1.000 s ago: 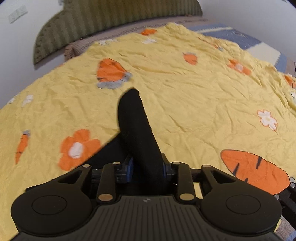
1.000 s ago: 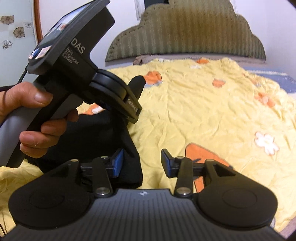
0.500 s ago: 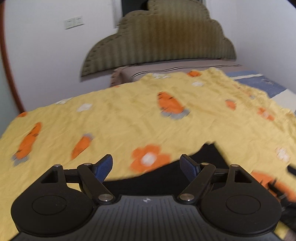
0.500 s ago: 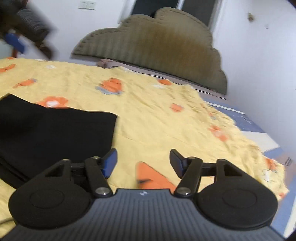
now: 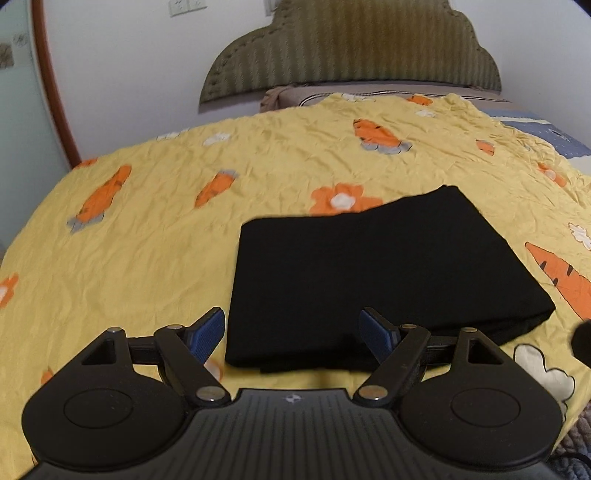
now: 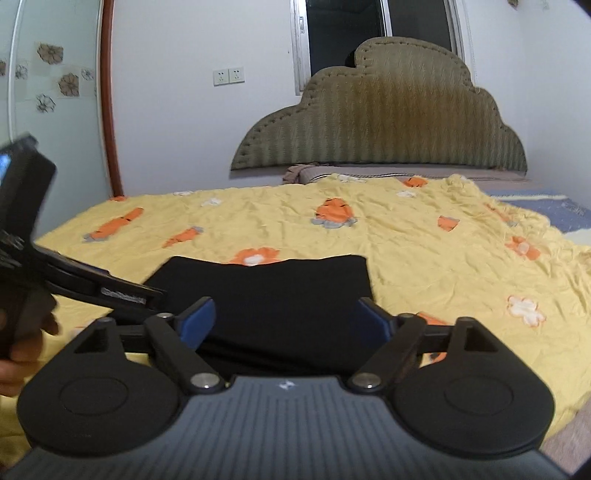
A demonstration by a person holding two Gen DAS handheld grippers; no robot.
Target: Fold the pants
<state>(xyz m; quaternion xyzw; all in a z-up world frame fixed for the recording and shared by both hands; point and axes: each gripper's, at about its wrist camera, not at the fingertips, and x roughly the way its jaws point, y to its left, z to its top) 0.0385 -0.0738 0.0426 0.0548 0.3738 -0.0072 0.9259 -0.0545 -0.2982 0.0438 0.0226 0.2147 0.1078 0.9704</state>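
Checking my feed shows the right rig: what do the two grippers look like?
Both match: the left gripper and right gripper have black linkage arms with silver pivot pins, blue-padded fingers, round black side discs and a ribbed body with a small white logo.

- The left wrist view looks forward and steeply down over its own open fingers (image 5: 207,334) onto the folded black pants (image 5: 384,277), close below, with the yellow bedspread (image 5: 147,240) around them.
- The right wrist view sits lower and flatter, facing the headboard (image 6: 388,122), window (image 6: 343,33) and wall sockets (image 6: 229,76).
- Both face the head of the bed and share the pants, bedspread and headboard.
- The right view catches the left gripper (image 6: 147,299) at its left edge.
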